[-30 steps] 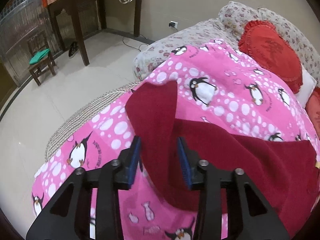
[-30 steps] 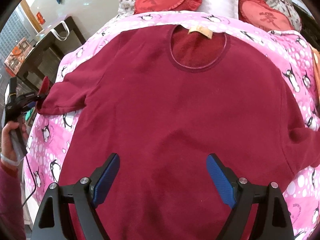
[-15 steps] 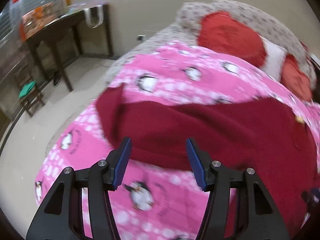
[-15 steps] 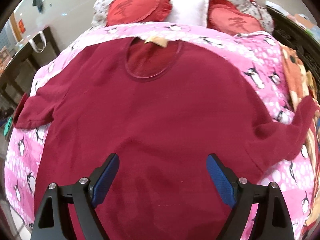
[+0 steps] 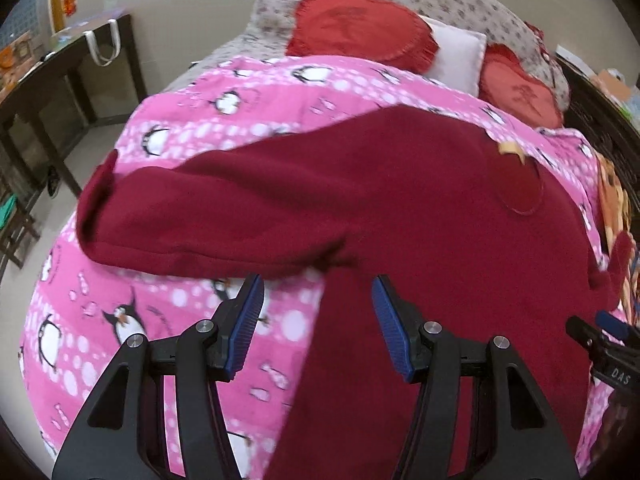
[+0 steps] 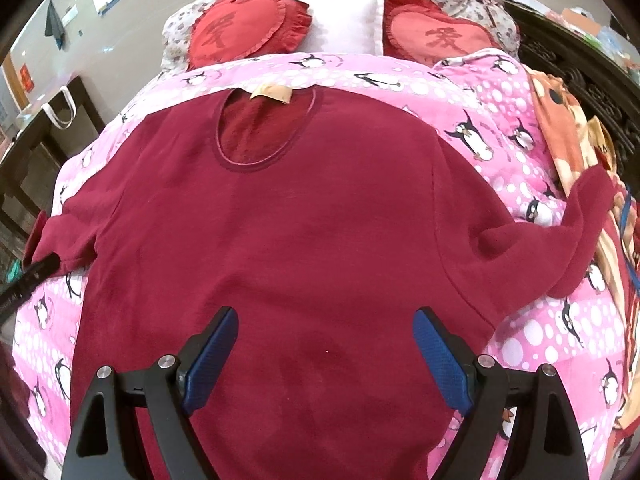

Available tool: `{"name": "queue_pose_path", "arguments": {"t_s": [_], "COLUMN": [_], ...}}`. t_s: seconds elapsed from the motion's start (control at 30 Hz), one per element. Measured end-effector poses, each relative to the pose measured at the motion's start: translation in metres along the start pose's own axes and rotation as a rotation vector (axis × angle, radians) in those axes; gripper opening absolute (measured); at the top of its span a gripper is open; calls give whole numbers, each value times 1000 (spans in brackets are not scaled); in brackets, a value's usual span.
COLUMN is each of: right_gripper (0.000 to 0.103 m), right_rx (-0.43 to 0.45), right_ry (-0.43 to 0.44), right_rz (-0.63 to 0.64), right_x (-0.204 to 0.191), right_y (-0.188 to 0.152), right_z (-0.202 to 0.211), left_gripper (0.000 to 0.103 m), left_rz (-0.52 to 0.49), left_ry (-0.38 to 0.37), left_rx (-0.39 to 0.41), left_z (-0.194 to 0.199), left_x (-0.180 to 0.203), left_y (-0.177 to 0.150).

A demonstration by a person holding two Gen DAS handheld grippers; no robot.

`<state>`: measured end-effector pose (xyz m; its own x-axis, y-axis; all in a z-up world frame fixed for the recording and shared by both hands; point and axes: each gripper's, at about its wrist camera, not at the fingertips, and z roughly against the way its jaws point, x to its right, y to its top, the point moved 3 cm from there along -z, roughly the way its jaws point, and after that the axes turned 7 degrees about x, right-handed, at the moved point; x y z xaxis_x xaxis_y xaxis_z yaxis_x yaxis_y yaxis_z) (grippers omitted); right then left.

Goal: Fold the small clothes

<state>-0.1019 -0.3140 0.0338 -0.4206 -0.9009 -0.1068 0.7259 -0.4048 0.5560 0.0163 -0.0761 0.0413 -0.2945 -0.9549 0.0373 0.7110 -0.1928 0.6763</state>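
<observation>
A dark red long-sleeved top (image 6: 304,216) lies spread face up on the pink penguin blanket (image 6: 532,332), its neckline and tan label (image 6: 272,93) toward the pillows. One sleeve (image 5: 200,208) stretches out flat to the left. The other sleeve (image 6: 560,232) reaches right, its cuff up on an orange blanket. My left gripper (image 5: 318,312) stands open above the top's left side edge just below that sleeve, with nothing held. Over the lower middle of the top hovers my right gripper (image 6: 324,320), open wide and empty.
Two red heart cushions (image 6: 244,28) and a white pillow (image 6: 346,20) sit at the head of the bed. A dark wooden table (image 5: 60,92) with a white bag stands on the floor to the left. An orange blanket (image 6: 560,128) and dark carved bed frame (image 6: 592,88) border the right.
The left gripper let go of the sleeve end, opened wider and swung right toward the top's body. The sleeve now lies flat. The right gripper shifted slightly and stayed open.
</observation>
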Motion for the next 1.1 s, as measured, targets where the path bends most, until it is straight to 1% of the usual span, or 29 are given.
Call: {"name": "queue_pose_path", "arguments": {"t_s": [0.17, 0.47, 0.73, 0.83, 0.9, 0.93, 1.0, 1.03, 1.1], "right_gripper": [87, 87, 87, 87, 87, 87, 87, 87, 87], "right_rx": [-1, -9, -15, -16, -18, -19, -19, -18, -22], "right_ry": [2, 14, 22, 29, 34, 38, 48, 52, 56], "right_rz": [-2, -7, -2, 8, 16, 20, 22, 23, 25], "right_x": [-2, -3, -8, -12, -15, -17, -19, -19, -21], "right_y": [0, 1, 0, 0, 1, 1, 2, 3, 3], "right_z": [-1, -7, -11, -12, -13, -13, -13, -13, -14], "left_gripper": [56, 56, 56, 56, 56, 56, 56, 56, 56], "left_rz": [-33, -39, -22, -8, 10, 32, 87, 132, 186], "left_ry": [-13, -15, -4, 5, 21, 49, 107, 154, 227], "left_rx": [-12, -31, -35, -29, -22, -10, 18, 35, 57], "left_z": [-4, -10, -13, -13, -12, -10, -8, -6, -5], "left_x": [13, 19, 10, 0, -16, -32, -64, -90, -127], "left_y": [-6, -12, -11, -9, -4, 0, 9, 15, 24]}}
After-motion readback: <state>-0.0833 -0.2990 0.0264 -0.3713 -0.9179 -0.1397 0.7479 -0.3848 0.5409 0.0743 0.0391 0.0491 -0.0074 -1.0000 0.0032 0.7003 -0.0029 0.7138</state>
